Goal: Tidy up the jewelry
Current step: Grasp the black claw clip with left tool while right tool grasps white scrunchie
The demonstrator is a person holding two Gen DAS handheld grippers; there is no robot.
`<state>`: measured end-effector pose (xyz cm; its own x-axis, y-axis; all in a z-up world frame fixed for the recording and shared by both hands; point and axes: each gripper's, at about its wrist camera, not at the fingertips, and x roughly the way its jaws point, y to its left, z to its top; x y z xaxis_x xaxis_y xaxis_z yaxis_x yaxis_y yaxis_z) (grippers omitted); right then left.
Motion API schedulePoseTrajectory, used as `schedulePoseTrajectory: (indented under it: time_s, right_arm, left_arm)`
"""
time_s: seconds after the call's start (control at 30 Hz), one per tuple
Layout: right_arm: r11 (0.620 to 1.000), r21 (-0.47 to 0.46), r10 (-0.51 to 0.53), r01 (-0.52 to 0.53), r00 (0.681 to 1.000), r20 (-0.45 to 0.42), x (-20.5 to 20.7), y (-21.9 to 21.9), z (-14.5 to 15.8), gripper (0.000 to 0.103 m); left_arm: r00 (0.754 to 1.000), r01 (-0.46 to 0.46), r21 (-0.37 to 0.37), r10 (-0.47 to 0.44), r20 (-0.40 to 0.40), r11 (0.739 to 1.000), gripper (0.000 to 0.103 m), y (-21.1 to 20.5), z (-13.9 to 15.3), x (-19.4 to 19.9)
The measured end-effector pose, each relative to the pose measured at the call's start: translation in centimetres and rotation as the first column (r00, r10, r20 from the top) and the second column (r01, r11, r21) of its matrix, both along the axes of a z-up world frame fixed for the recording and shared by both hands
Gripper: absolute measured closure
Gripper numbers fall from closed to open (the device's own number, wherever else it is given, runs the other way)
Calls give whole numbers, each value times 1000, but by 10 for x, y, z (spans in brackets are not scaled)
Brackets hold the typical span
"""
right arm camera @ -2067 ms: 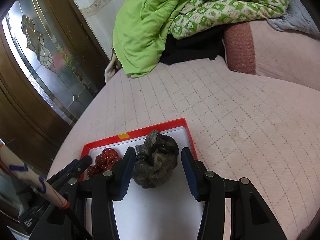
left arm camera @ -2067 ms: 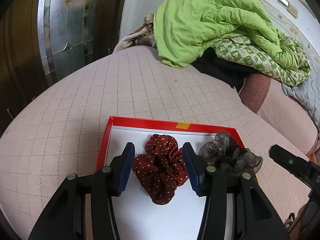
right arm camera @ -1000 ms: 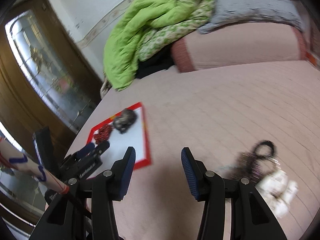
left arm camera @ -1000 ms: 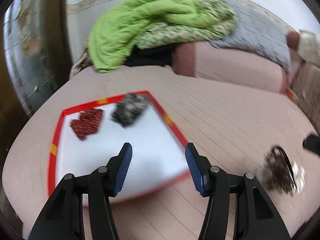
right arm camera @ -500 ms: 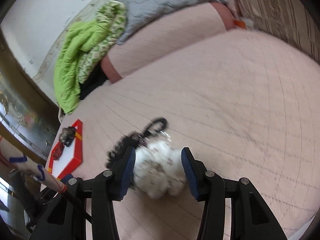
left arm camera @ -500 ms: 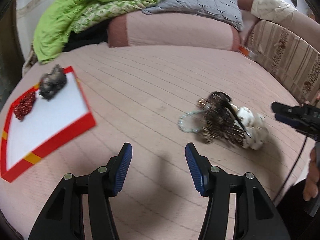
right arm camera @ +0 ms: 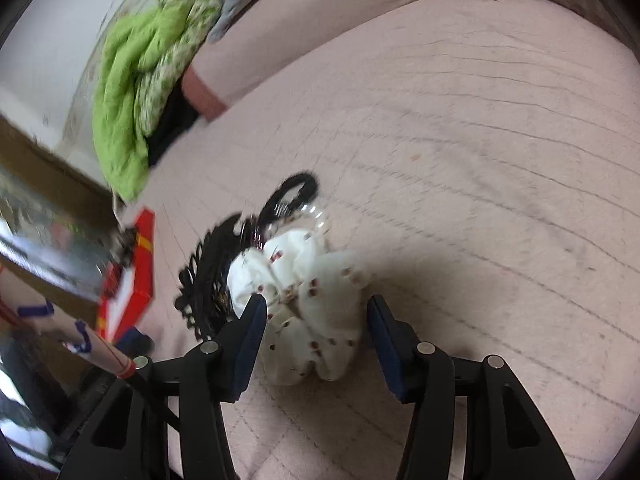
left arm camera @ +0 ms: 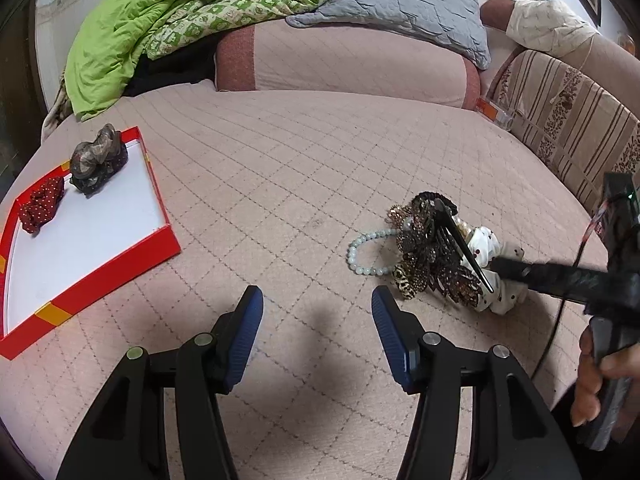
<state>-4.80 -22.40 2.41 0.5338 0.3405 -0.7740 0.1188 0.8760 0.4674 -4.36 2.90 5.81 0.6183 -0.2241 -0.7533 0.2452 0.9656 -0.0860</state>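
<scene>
Right gripper jaws wide open, empty, straddling the white spotted scrunchie on the bed. Come lower and close on the scrunchie only: the dark hair clip and bead bracelet touch it and may drag along. Left gripper open, empty, hovering over bare bed. Red tray lies well to the left.

The right wrist view is smeared by motion, so the red tray and the dark hair clips beside the white scrunchie lose all detail. In the left wrist view, the right hand-held gripper hides part of that scrunchie, and the picture's edge cuts off the tray's near left corner.
</scene>
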Motion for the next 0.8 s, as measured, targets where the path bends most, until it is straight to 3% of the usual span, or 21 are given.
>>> schedulePoseTrajectory:
  time_s: [0.03, 0.07, 0.23, 0.33, 0.5, 0.67, 0.73, 0.77, 0.8]
  right_arm:
    - [999, -42, 30, -30, 1000, 3, 2, 7, 2, 92]
    - [998, -59, 28, -27, 999, 18, 0, 7, 4, 93]
    - [977, -157, -117, 147, 976, 183, -21, -22, 36, 94]
    - [975, -99, -171, 199, 956, 239, -33, -39, 45, 94]
    - [980, -48, -175, 192, 956, 235, -39, -48, 45, 93]
    - [984, -26, -163, 174, 957, 238, -37, -50, 47, 93]
    - [986, -21, -154, 163, 960, 235, -36, -48, 46, 93]
    - [987, -17, -149, 157, 961, 234, -35, -48, 45, 93]
    - [988, -13, -145, 152, 961, 235, -34, -48, 45, 93]
  left_arm:
    - [1000, -2, -8, 2, 2, 1000, 47, 1, 2, 0]
    - [1000, -3, -18, 3, 1, 1000, 46, 1, 4, 0]
    - [1000, 14, -85, -16, -22, 996, 42, -10, 9, 2]
    - [998, 38, -115, -43, -39, 993, 42, -29, 10, 6]
    - [995, 86, -88, -90, -40, 992, 31, -71, 13, 17]
    - [995, 76, -39, -78, -66, 996, 31, -93, -2, 35]
    - [995, 62, -6, -63, -76, 998, 42, -95, -9, 40]
    - [993, 70, -5, -70, -94, 998, 61, -98, -14, 45]
    - [991, 74, -1, -74, -114, 997, 66, -100, -18, 49]
